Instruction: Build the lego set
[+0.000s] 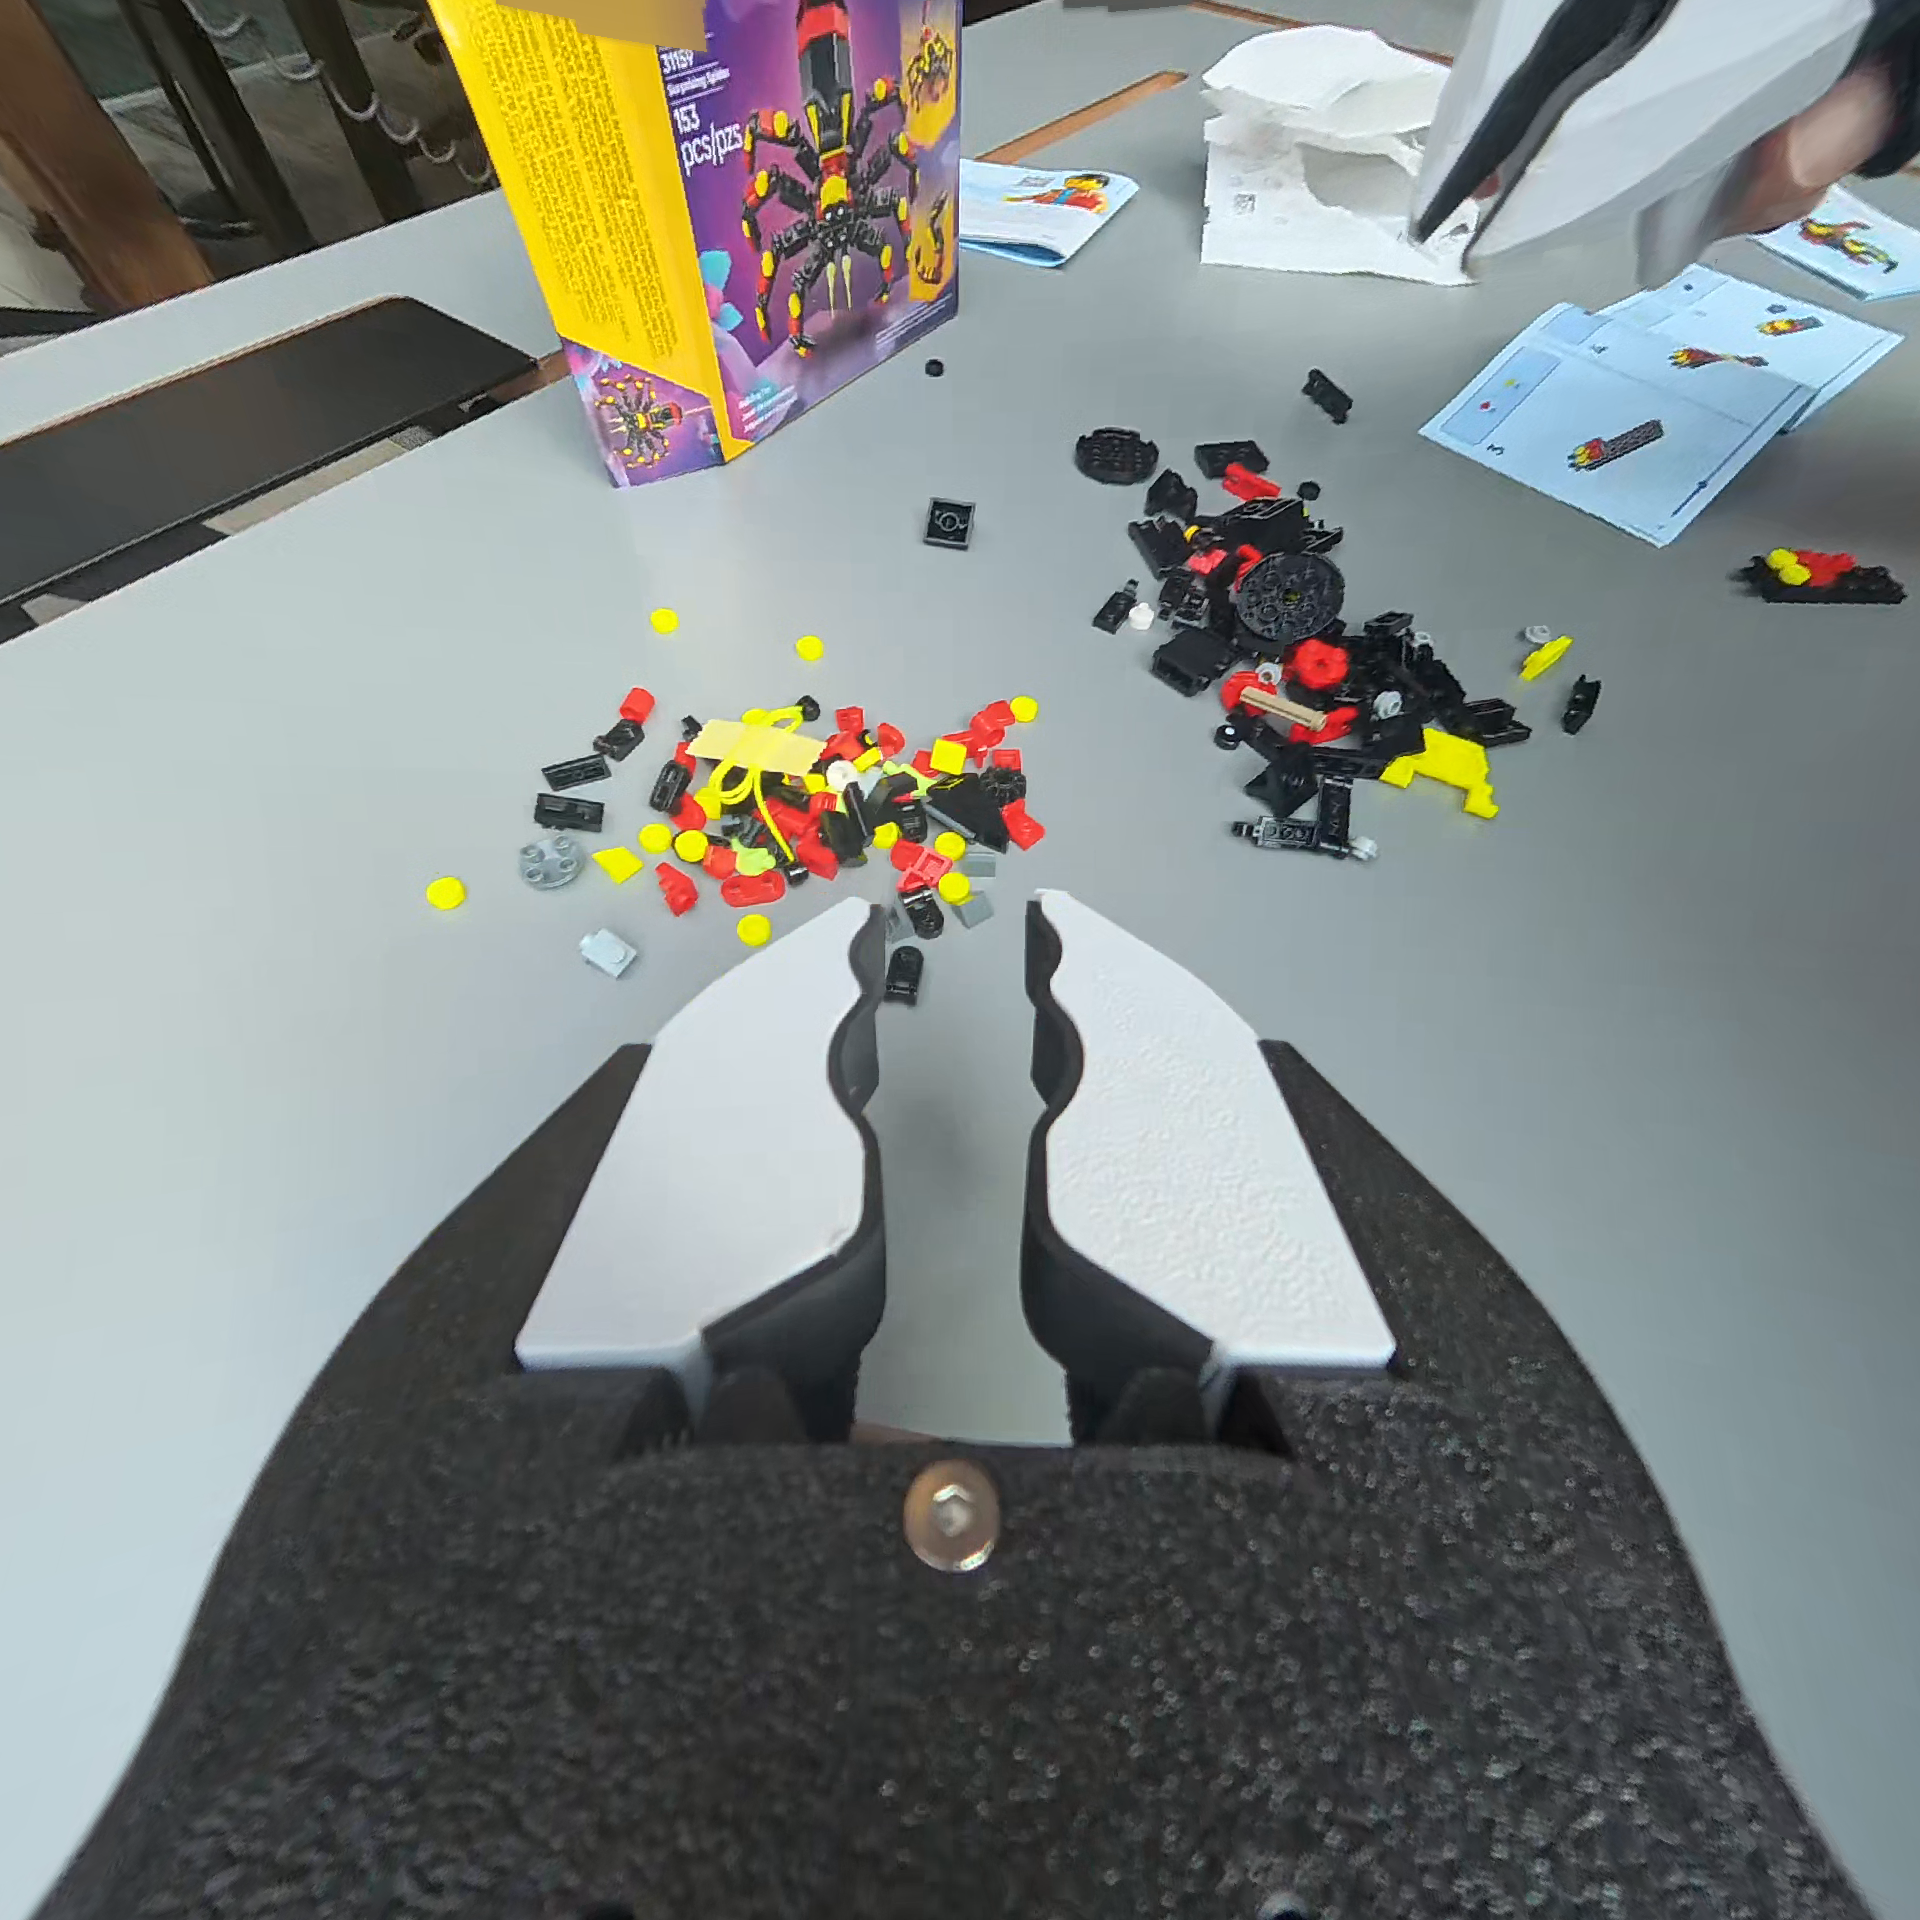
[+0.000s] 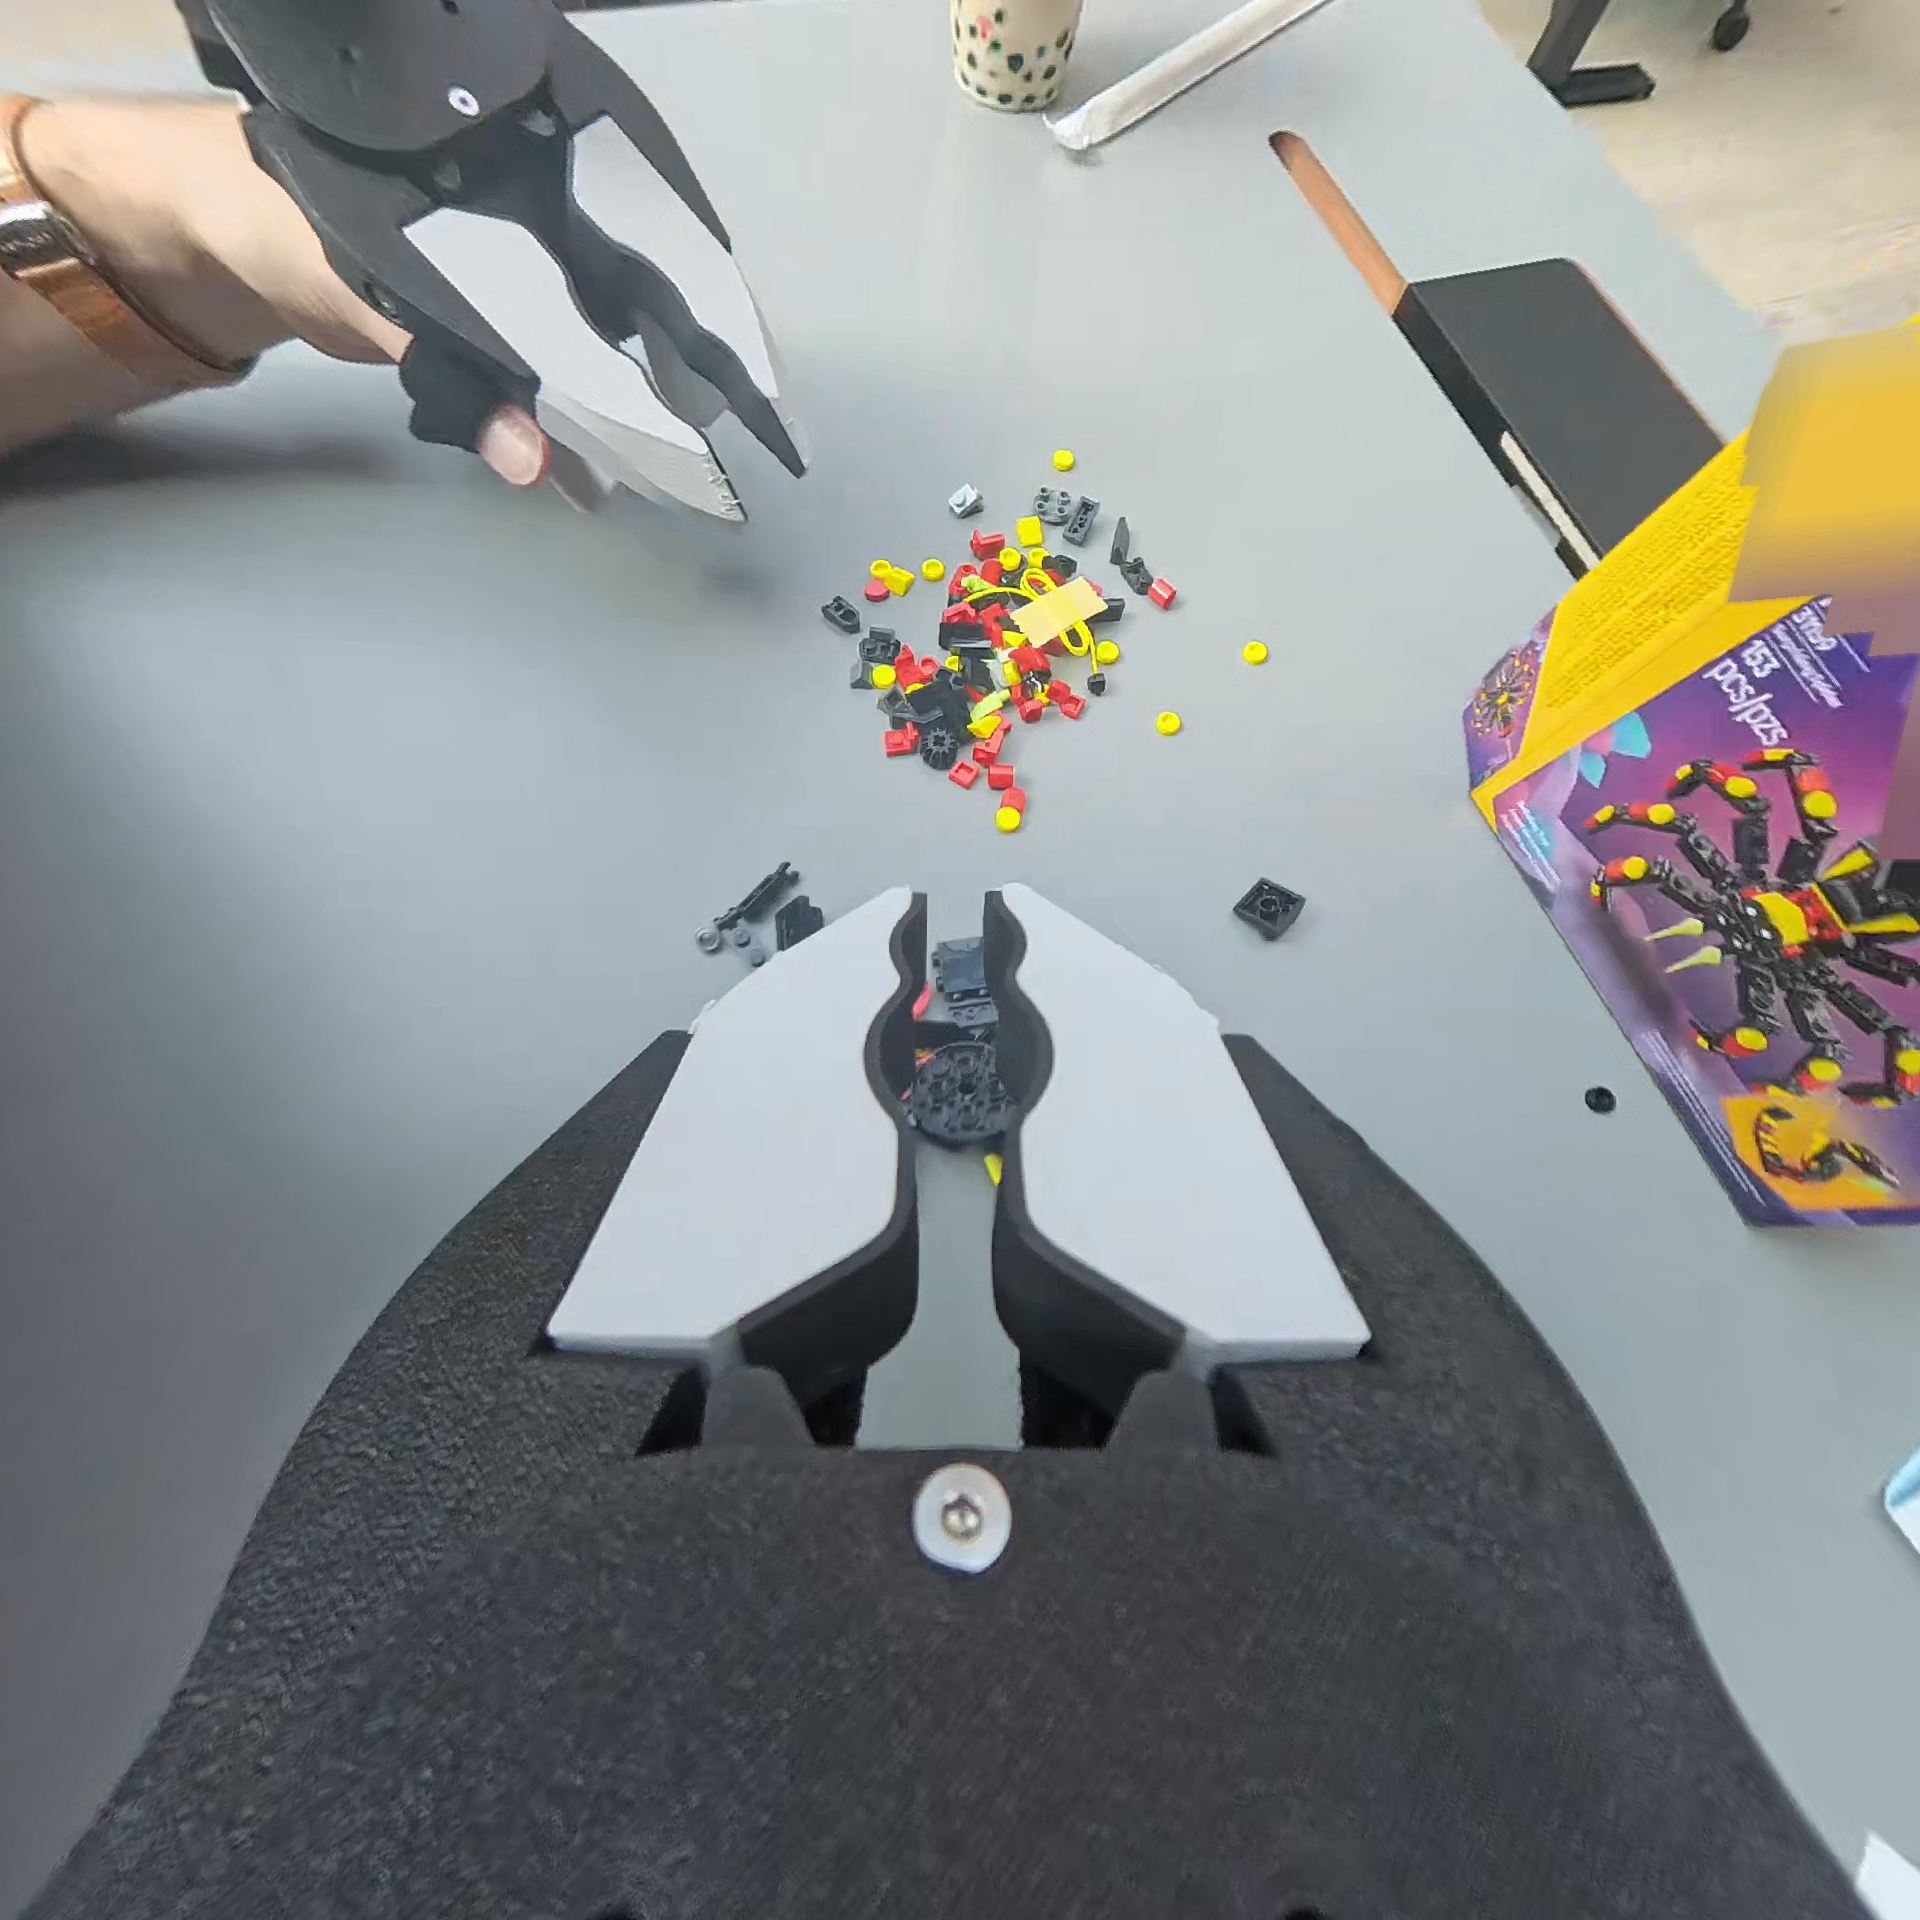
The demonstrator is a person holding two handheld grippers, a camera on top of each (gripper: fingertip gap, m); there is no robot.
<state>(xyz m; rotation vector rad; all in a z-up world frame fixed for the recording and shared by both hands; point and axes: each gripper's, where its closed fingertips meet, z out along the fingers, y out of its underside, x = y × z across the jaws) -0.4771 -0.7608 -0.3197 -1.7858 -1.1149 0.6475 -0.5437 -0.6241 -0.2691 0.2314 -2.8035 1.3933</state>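
Observation:
A pile of small red, yellow and black lego pieces point(image 1: 821, 800) lies on the grey table point(image 1: 312, 831) just ahead of my left gripper point(image 1: 951, 914), which is open and empty. It also shows in the right wrist view point(image 2: 997, 644). A second pile of mostly black pieces point(image 1: 1299, 644) lies to the right. My right gripper point(image 2: 951, 909) hovers over it, fingers a little apart, holding nothing; a black round plate point(image 2: 961, 1101) shows through the gap. A small red, yellow and black part-build point(image 1: 1818, 577) sits at the far right.
The lego box point(image 1: 748, 229) stands at the back, also in the right wrist view point(image 2: 1714, 935). Open instruction booklets point(image 1: 1662, 405) and torn white paper point(image 1: 1309, 156) lie at the back right. A loose black piece point(image 2: 1268, 909) and a cup point(image 2: 1013, 52) are on the table. Left tips to right tips: about 15 cm. The black round plate point(image 2: 961, 1101) is closer to my right gripper, around 9 cm from its tips; the left tips are 20 cm off. The left camera catches it too, in the left wrist view point(image 1: 1307, 586).

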